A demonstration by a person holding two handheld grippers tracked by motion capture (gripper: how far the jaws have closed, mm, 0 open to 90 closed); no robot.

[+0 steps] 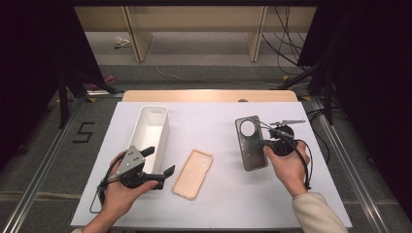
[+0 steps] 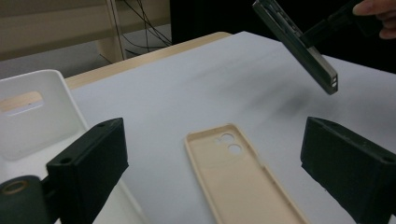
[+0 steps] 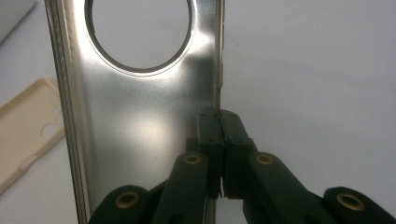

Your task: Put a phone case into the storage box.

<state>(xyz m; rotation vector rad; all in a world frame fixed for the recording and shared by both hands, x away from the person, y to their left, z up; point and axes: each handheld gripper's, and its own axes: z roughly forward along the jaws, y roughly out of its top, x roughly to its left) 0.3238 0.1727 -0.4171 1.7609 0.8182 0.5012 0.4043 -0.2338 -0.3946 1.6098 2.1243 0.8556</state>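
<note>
**Metallic phone case clamped in right gripper, held clear of the bench**

The right gripper had its jaws closed tight on the long edge of a grey metallic phone case. The case was a thin rectangular shell with a brushed, reflective inner face, raised side walls and one large round camera cut-out near its far end. In the left gripper view it hung tilted above the white bench, casting a soft shadow beneath; whether any corner touched the surface could not be told from the high view.

The left gripper rested near the bench's front left, its blocky black jaws standing wide apart with nothing between them.

A beige phone case, matte and apparently soft, lay flat and open side up between the two grippers, showing two small round holes. A white plastic bin, oblong with rounded corners and a slot handle, stood just beside the left gripper.
</note>
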